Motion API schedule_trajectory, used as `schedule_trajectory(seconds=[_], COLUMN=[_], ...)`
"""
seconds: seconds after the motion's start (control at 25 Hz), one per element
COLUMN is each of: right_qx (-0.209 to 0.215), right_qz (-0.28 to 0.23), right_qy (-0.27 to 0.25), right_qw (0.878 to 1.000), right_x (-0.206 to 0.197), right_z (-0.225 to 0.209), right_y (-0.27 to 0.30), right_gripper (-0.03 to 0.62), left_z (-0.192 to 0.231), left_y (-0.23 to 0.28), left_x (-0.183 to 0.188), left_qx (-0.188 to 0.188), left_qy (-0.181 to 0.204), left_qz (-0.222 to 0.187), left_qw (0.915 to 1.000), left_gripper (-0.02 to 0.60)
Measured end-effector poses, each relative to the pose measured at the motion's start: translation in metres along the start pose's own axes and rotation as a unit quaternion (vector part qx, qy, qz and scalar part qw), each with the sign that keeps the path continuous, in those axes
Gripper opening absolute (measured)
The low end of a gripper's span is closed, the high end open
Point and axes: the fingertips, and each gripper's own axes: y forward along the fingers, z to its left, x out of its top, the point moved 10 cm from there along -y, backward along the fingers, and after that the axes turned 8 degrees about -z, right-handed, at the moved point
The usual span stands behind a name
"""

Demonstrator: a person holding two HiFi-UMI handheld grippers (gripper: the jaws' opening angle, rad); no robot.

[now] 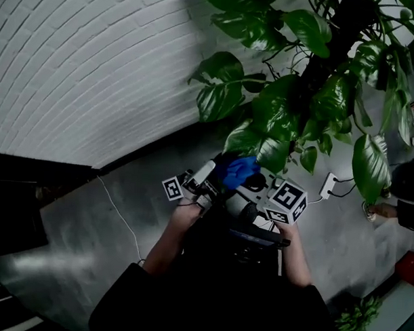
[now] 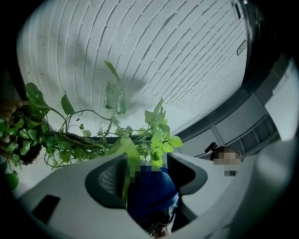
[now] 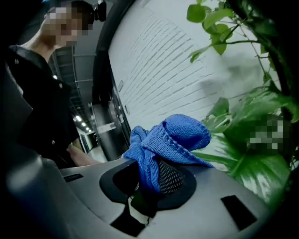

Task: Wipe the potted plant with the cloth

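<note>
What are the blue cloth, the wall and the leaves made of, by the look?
Cloth: soft knitted fabric, matt; ribbed loops show. Wall: brick painted white, matt; mortar lines show. Leaves: glossy, catching highlights; likely living, though plastic can't be excluded.

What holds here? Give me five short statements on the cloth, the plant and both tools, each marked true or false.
1. The cloth is blue. True.
2. The right tool is shut on the cloth. True.
3. The wall behind the potted plant is red brick. False: it is white brick.
4. The cloth lies on the floor. False: it is held up close to the potted plant.
5. The left tool has its jaws apart. True.
</note>
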Motion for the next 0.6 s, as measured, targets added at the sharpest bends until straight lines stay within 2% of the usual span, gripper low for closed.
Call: schedule_trajectory(seconds=[0.16,0.24,0.4,0.6], right_qx=[-0.078,-0.102,-0.083,-0.037], right_qz=[-0.115,-0.142,-0.109,-0.013], right_qy=[0.001,-0.001,-0.001,-0.003], right_qw=[0.99,0.985,0.991,0.999], right_x=[0.039,0.048,0.03,-0.017], right_z=[-0.012,-0.017,-0.019,-0.013], right_y=[-0.041,-0.054,-0.043,-0.017], right_gripper=[0.106,0.106,0.106,0.106], left_z=[-0.007,-0.008,-0.004,0.0], left_y=[-0.008,-0.014,-0.026,-0.031], left_x=[-0.007,-0.015,-0.034,-0.057], left_qx=[0.004,0.007,0.02,0.012], left_qy=[0.001,-0.001,-0.01,-0.041], left_qz=[-0.019,-0.027,-0.026,-0.032], left_qw=[0.9998,0.9996,0.9994,0.9986], left_gripper=[0.259,0.259,0.26,0.262])
